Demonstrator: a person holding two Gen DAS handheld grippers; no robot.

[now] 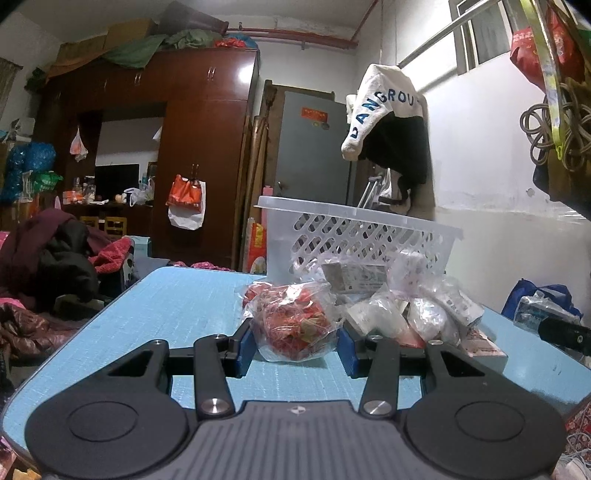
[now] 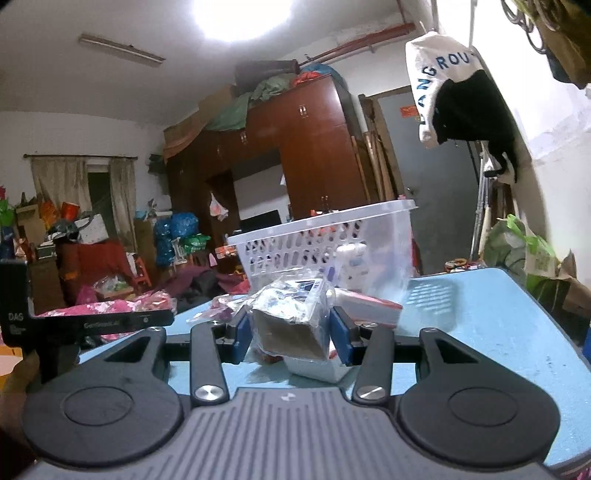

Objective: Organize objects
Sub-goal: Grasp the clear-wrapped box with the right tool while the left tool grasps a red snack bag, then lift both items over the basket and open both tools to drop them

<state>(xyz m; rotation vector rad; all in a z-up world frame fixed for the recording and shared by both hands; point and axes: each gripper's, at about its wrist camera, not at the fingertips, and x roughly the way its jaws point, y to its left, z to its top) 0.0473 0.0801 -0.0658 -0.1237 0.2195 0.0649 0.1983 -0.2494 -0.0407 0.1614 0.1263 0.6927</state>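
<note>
Fingers: left gripper clamps red bag | right gripper clamps wrapped box | basket straight ahead, nearer the right.

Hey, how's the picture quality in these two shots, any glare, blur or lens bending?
Right wrist view: the ceiling lamp blows out to white glare at the top; the wardrobe leans from fisheye bending. Left wrist view: light is more even, with a small glare patch on the wardrobe door; the table edge curves. In both, close objects look sharp.
</note>
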